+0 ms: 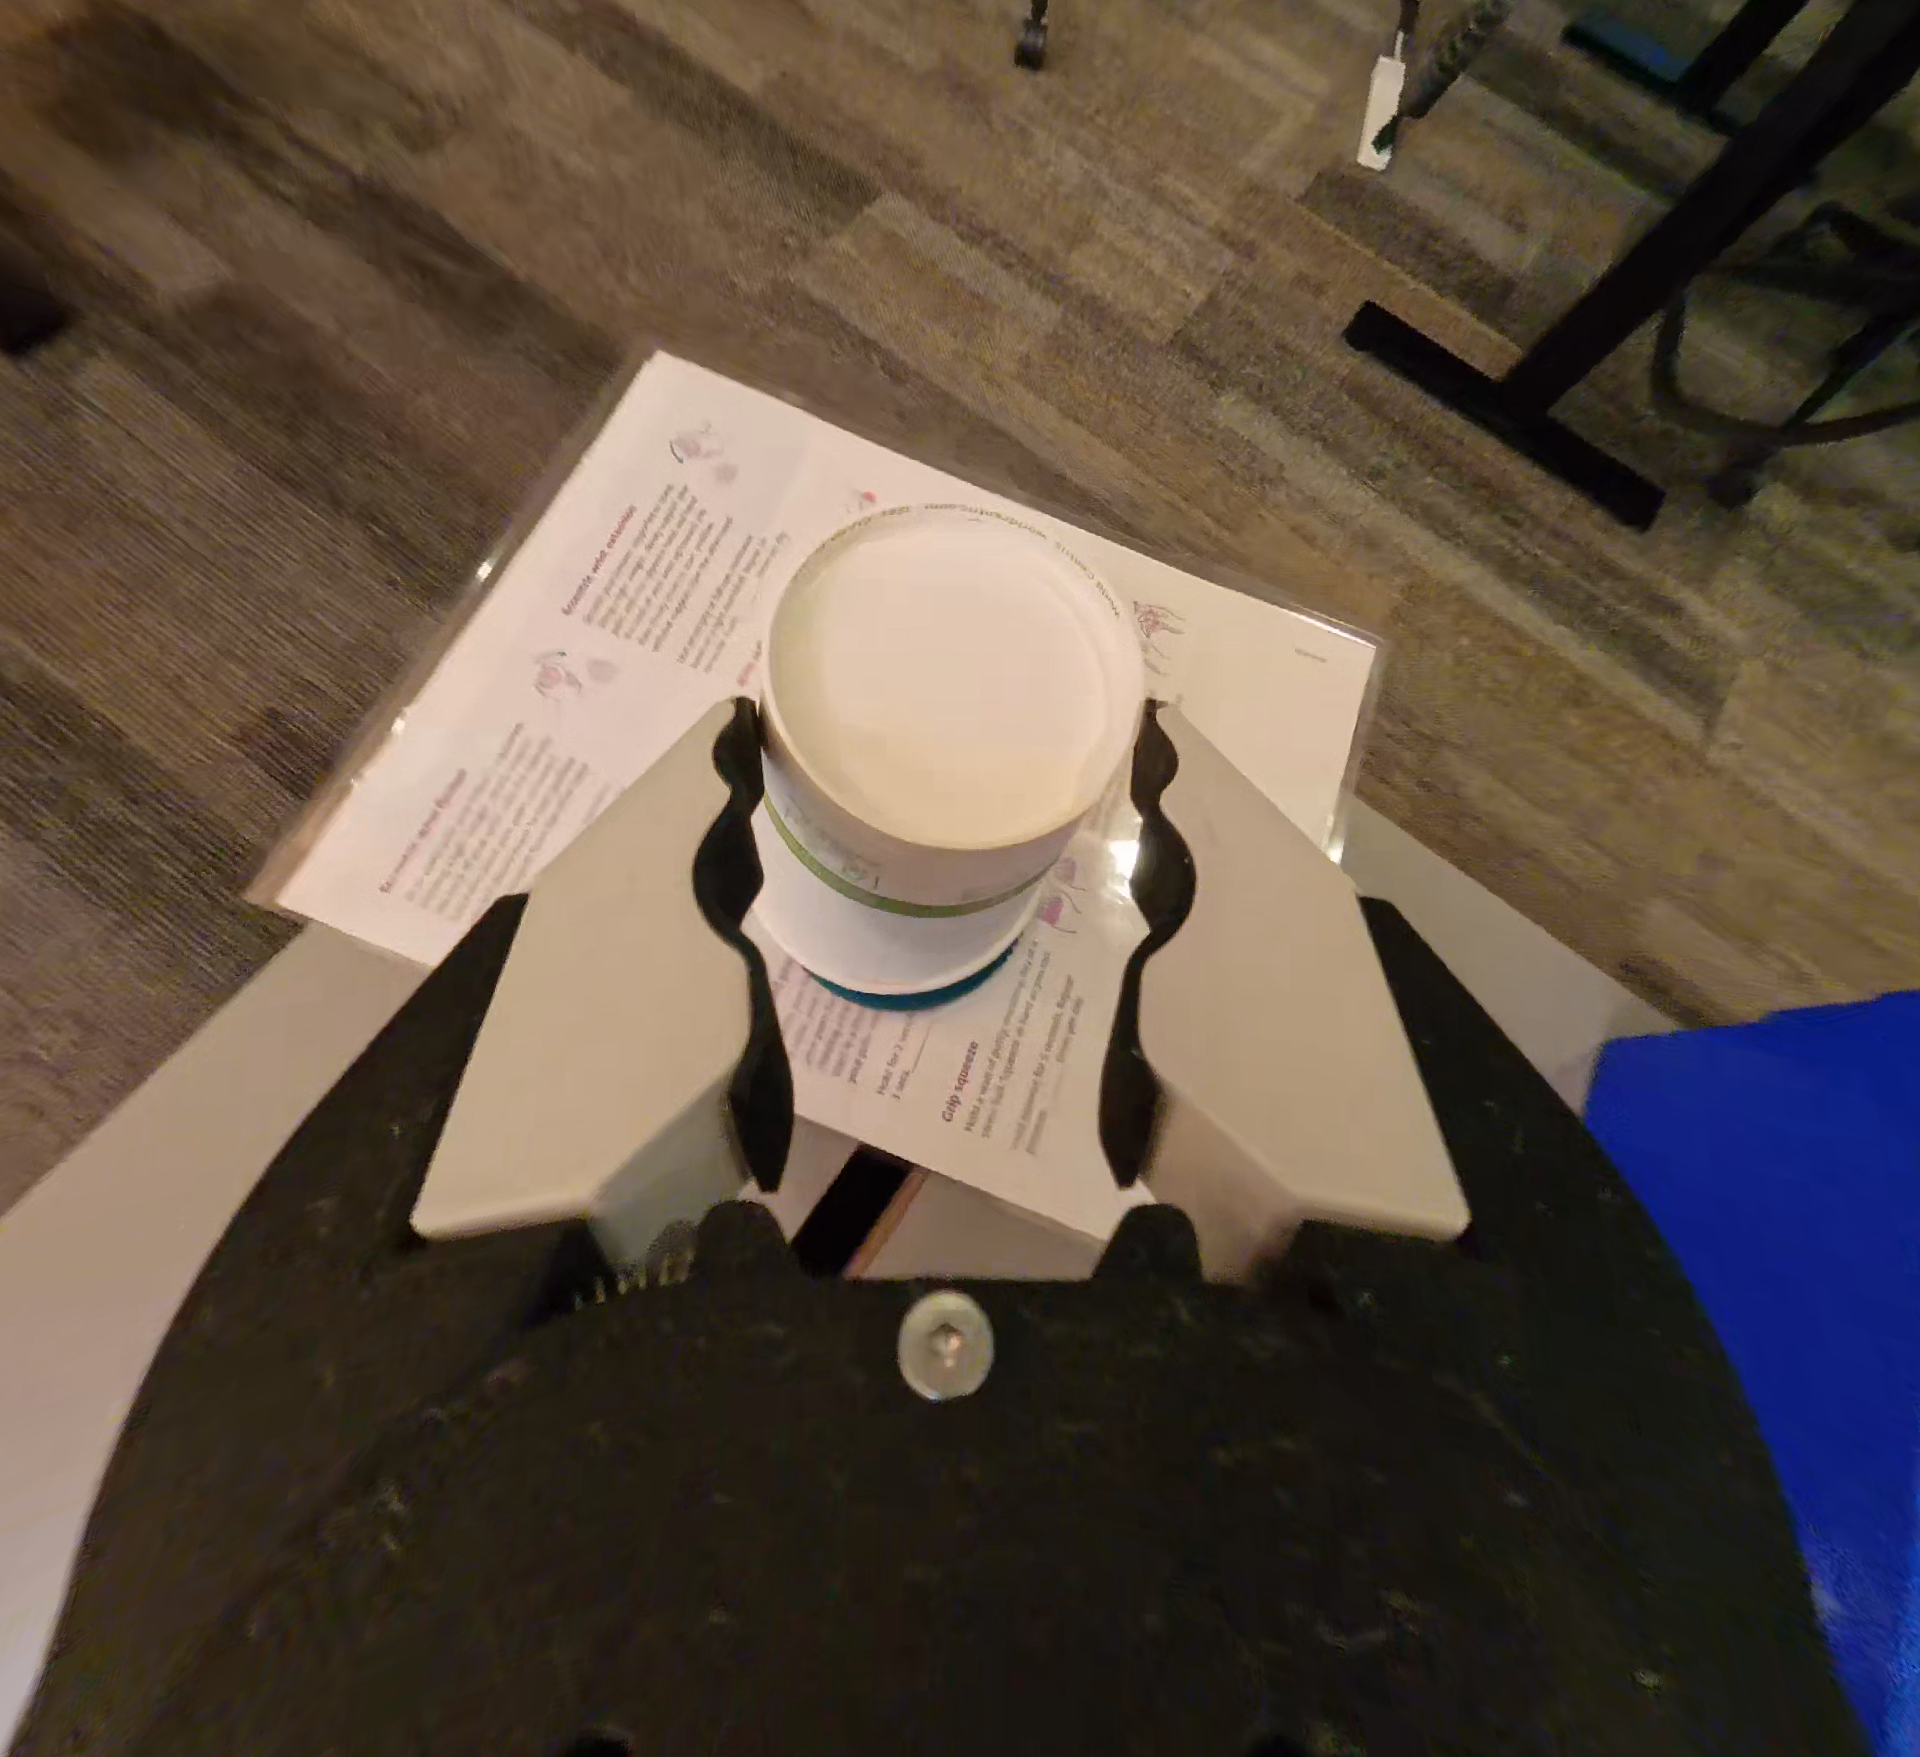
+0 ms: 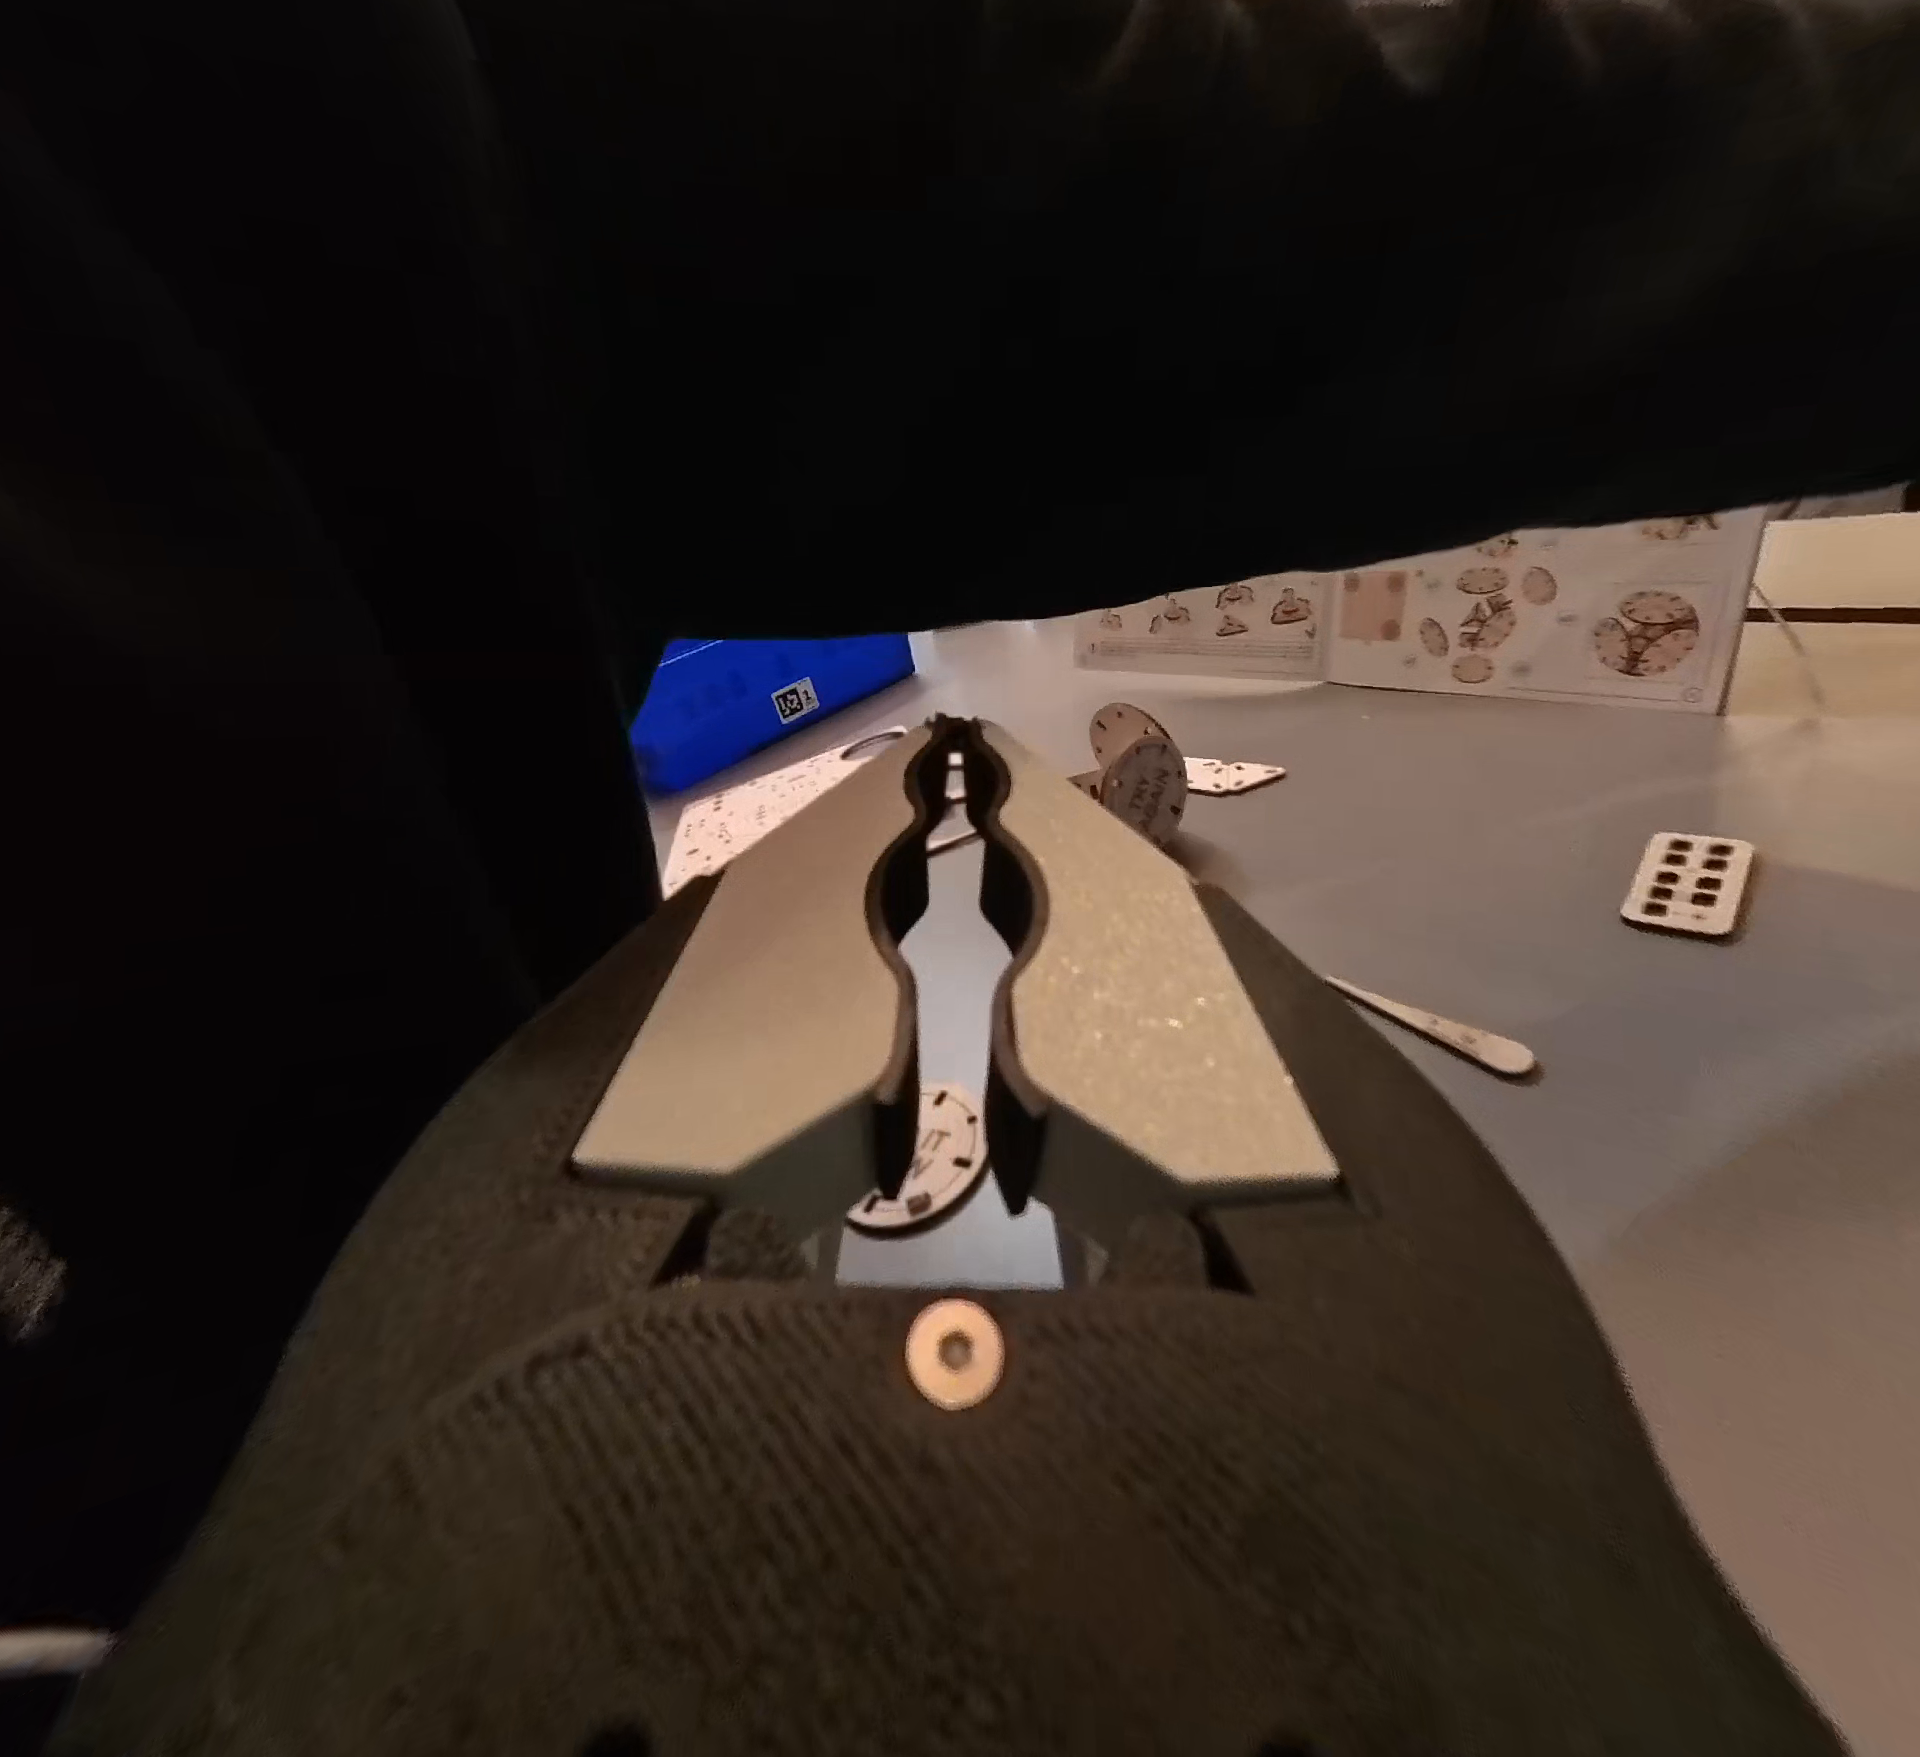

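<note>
Your left gripper point(image 1: 940, 720) has its jaws wide around the upside-down white tub point(image 1: 935, 751) on the laminated sheet point(image 1: 499, 741); whether both pads press it, you cannot tell. It looks light, rigid and smooth-walled. Your right gripper point(image 2: 954, 726) has its jaws closed on nothing.

White tub point(image 1: 935, 720) with green band and teal lid; blue bin point(image 2: 769, 699); grey worktop point(image 2: 1558, 1136); mottled brown-grey carpet point(image 1: 520, 201).

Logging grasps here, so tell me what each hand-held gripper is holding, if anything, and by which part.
The left hand-held gripper grips the white tub, standing teal-end down, by its sides just under the upper rim. The right hand-held gripper is shut, with nothing held.
</note>
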A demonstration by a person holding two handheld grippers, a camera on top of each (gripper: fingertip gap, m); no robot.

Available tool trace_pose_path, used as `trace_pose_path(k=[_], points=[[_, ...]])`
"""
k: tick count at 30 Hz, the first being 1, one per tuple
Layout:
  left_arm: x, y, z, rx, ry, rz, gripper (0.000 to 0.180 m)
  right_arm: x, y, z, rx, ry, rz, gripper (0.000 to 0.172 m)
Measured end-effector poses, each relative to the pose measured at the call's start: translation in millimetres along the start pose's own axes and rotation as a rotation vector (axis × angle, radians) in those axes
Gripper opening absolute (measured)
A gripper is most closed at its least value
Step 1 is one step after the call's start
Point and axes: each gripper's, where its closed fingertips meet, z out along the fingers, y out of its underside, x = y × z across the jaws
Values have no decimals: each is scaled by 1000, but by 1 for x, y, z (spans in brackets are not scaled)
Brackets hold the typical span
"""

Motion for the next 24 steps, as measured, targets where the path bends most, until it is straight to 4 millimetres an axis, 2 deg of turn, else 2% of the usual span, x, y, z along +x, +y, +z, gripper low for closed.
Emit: trace_pose_path(k=[3,5,8,12,16,19,21,24], points=[[9,-1,-6,-49,104,-86,68,2,-1,2,18,-20,37,0],[11,2,-8,-57,123,-82,69,2,0,3,25,-22,56,0],[10,7,-10,-63,83,-12,68,2,2,4,20,-16,61,0],[2,-3,-18,-4,-31,156,67,0,2,2,14,7,46,0],[1,14,-9,-73,23,72,67,-2,2,1,22,11,56,0],[-1,13,-8,-27,24,64,67,-1,1,-1,16,30,34,0],[-4,21,-3,-64,19,69,67,-1,1,-2,18,33,36,0],[-8,22,0,-63,20,40,67,1,1,-1,21,23,56,0]])
